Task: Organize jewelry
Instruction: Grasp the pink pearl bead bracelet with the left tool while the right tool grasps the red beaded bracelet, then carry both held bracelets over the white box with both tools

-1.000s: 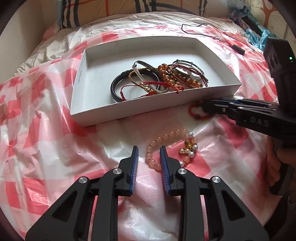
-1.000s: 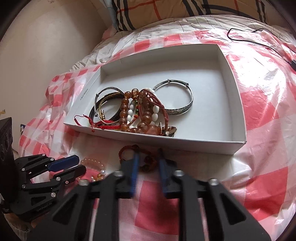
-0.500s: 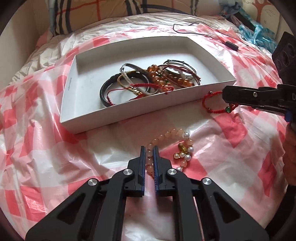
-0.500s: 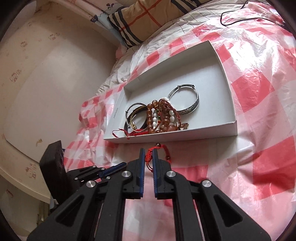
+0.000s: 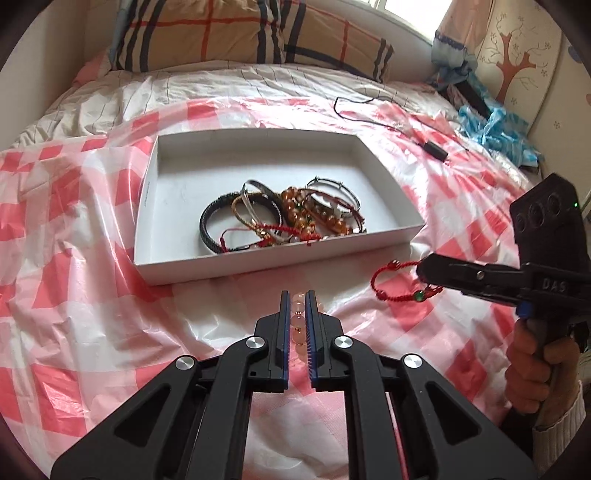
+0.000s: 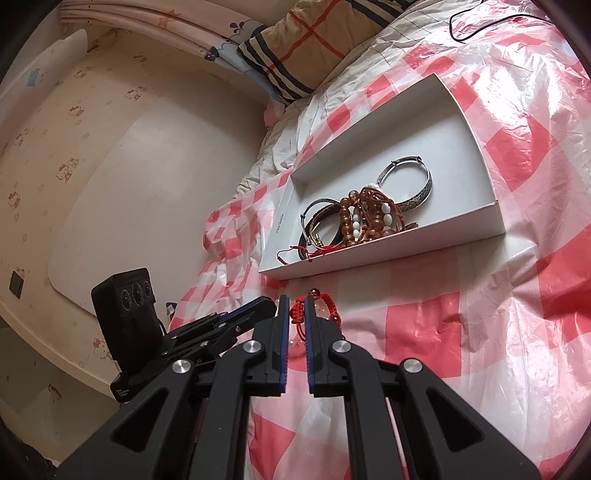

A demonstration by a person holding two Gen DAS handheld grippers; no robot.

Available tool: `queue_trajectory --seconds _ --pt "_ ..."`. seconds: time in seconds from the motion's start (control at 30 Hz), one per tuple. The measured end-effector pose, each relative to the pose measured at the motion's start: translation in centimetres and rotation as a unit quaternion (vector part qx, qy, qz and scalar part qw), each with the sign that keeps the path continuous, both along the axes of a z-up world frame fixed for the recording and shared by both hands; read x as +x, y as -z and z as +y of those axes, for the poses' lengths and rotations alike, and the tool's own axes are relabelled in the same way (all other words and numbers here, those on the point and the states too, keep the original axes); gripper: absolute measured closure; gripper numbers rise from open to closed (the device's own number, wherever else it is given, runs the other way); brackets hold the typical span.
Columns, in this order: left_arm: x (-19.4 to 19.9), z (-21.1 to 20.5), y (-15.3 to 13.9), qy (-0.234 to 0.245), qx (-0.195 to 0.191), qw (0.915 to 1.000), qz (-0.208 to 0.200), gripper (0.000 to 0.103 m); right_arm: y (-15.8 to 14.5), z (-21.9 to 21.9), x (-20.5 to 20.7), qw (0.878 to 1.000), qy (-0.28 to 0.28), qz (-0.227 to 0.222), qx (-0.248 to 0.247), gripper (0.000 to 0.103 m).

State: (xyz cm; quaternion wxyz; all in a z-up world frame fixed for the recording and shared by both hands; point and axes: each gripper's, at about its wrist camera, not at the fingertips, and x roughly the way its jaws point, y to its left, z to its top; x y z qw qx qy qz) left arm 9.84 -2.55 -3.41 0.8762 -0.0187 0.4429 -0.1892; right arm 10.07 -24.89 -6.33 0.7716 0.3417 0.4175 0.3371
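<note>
A white tray (image 5: pixel 155 206) on the bed holds a pile of bracelets (image 5: pixel 280 216); the tray (image 6: pixel 476 140) and pile (image 6: pixel 365 218) also show in the right wrist view. My left gripper (image 5: pixel 296 295) is shut on a pink bead bracelet (image 5: pixel 297 317) and holds it above the sheet, in front of the tray. My right gripper (image 6: pixel 296 301) is shut on a red cord bracelet (image 6: pixel 298 314) and holds it lifted. From the left wrist view, the right gripper (image 5: pixel 421 271) with the red cord bracelet (image 5: pixel 391 284) hangs right of the tray's front corner.
A red-and-white checked plastic sheet (image 5: pixel 92 295) covers the bed. A plaid pillow (image 5: pixel 229 33) lies at the back. A black cable with a small box (image 5: pixel 434 147) lies behind the tray to the right. A wall (image 6: pixel 110 166) runs along the bed's left side.
Both grippers closed on their bracelets and lifted them off the sheet. Both cameras have risen and drawn back from the tray.
</note>
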Motion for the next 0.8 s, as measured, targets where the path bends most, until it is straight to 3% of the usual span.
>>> queue_trajectory --seconds 0.8 --pt "-0.8 0.0 -2.3 -0.009 -0.007 0.9986 -0.052 0.096 -0.2 -0.8 0.2 1.000 0.002 -0.014 0.025 0.094"
